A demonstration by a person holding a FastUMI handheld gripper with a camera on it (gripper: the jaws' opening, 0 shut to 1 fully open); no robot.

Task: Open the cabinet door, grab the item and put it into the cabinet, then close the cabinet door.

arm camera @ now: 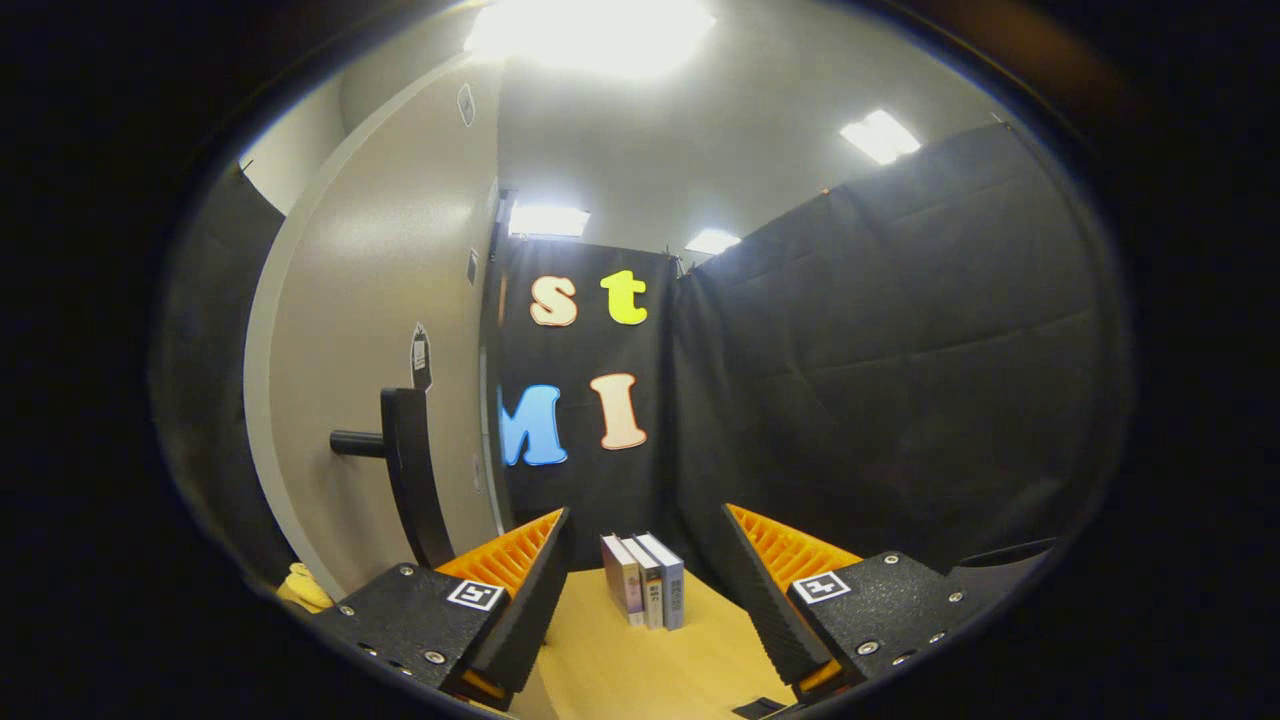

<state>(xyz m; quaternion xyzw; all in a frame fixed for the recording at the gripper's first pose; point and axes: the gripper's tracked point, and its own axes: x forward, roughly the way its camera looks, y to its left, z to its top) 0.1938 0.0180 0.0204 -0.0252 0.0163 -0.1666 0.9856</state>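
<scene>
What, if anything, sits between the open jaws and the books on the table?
Nothing visible does. The gripper is open, and only bare table lies between it and the three upright books just ahead. The door handle stands off to the left.

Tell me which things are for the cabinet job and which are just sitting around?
For the job:
- cabinet door, with its dark handle
- three upright books on the wooden table
- hand-held gripper, fingers open, books beyond them

Just around:
- yellow thing beside the door, too small to identify

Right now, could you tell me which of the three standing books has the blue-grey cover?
The right-hand book of the row; its two neighbours are paler. The open gripper holds nothing.
</scene>
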